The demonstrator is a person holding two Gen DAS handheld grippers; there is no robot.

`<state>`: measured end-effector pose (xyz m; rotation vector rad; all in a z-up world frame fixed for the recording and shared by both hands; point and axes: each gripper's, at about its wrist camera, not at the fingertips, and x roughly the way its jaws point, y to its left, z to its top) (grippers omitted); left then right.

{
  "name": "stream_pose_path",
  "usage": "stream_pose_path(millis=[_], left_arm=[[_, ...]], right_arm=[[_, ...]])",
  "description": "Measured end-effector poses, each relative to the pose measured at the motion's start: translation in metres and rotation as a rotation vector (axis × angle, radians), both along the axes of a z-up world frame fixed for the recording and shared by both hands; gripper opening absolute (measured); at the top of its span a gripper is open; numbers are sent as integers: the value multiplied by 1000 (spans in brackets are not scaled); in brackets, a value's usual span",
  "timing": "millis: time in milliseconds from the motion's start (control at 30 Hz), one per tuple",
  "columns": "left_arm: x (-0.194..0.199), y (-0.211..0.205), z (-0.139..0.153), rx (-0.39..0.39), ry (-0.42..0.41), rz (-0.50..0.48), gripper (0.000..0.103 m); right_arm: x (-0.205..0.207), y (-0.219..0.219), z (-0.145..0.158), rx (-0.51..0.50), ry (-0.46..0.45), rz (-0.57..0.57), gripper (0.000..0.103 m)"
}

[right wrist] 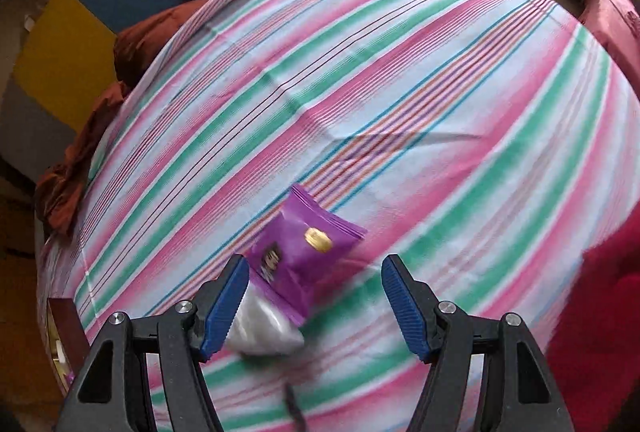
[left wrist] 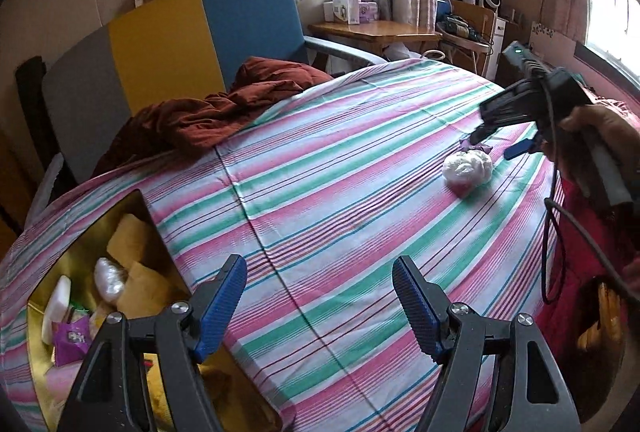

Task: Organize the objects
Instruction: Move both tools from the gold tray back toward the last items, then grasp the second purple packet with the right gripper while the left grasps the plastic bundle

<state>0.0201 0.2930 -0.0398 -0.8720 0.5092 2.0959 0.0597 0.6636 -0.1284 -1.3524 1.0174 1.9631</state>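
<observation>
A purple snack packet [right wrist: 304,252] lies on the striped tablecloth [right wrist: 400,92], and a white wrapped ball [right wrist: 264,328] touches its near edge. My right gripper [right wrist: 316,268] hovers just over both, open, its pads clear of the packet. In the left wrist view the same white ball [left wrist: 467,170] shows at the right, with the right gripper [left wrist: 496,146] above it in a person's hand. My left gripper [left wrist: 320,272] is open and holds nothing, beside a gold box [left wrist: 132,208] that holds yellow sponges, white packets and a purple packet.
A rumpled rust-brown cloth [left wrist: 208,116] lies at the table's far edge, against a grey, yellow and blue chair back [left wrist: 160,48]. Red clothing [left wrist: 576,232] and a dangling black cable [left wrist: 552,240] are at the right. A wooden side table [left wrist: 372,30] stands behind.
</observation>
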Motion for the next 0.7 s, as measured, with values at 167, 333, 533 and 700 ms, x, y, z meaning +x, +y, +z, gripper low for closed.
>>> stream_pose_path(millis=[167, 333, 533, 700], left_arm=[[-6, 12, -5, -9, -29, -6, 76], [-11, 31, -10, -14, -68, -22, 76], [-15, 61, -13, -8, -127, -51, 76], [-21, 94, -21, -9, -171, -91, 76]], right_arm=[[-10, 1, -6, 29, 3, 33, 45], [-2, 14, -8, 3, 63, -21, 38], [5, 23, -11, -34, 95, -48, 38], [7, 25, -4, 11, 107, -42, 30]])
